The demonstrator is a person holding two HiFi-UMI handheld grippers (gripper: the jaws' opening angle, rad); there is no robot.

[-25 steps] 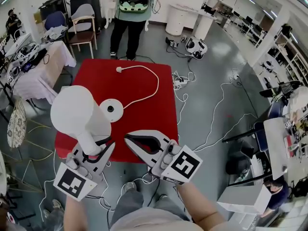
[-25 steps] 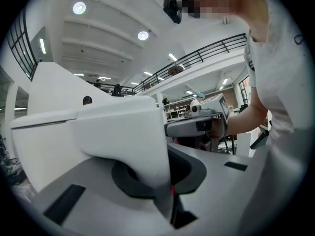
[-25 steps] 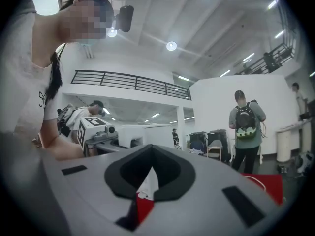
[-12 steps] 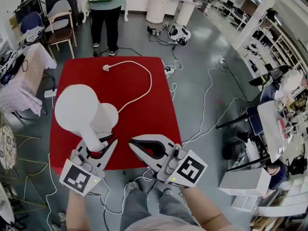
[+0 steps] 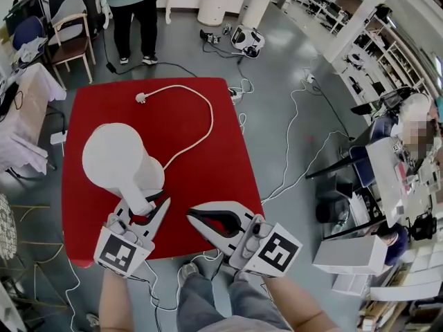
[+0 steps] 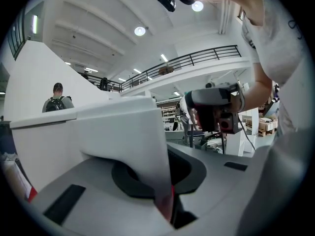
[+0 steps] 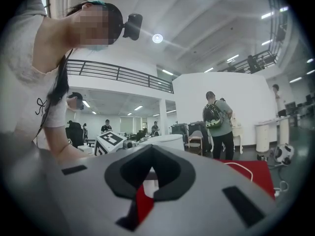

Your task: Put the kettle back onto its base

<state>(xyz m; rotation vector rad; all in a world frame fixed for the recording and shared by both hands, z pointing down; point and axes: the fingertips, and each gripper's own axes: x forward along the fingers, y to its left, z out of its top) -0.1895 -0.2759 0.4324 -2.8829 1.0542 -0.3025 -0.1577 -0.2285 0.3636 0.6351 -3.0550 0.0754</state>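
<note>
The white kettle [image 5: 118, 161] hangs over the left half of the red table [image 5: 214, 164], carried by its handle [image 5: 138, 200] in my left gripper [image 5: 142, 211], which is shut on it. In the left gripper view the white handle [image 6: 142, 146] runs between the jaws. The round base is hidden under the kettle; only its white cord [image 5: 204, 120] and plug [image 5: 140, 97] show. My right gripper [image 5: 192, 215] hovers over the table's near edge, right of the kettle, shut and empty. In the right gripper view the kettle [image 7: 167, 141] shows beyond the closed jaw tips.
A person [image 5: 135, 9] stands past the table's far edge, beside chairs [image 5: 69, 43]. Cables [image 5: 291, 137] trail over the floor to the right. A white box [image 5: 349, 258] and desks stand at the right. A cloth-covered table [image 5: 24, 116] is at the left.
The kettle has come down and across until it covers the round base, which showed at its right a second ago. Both grippers have sunk a little.
</note>
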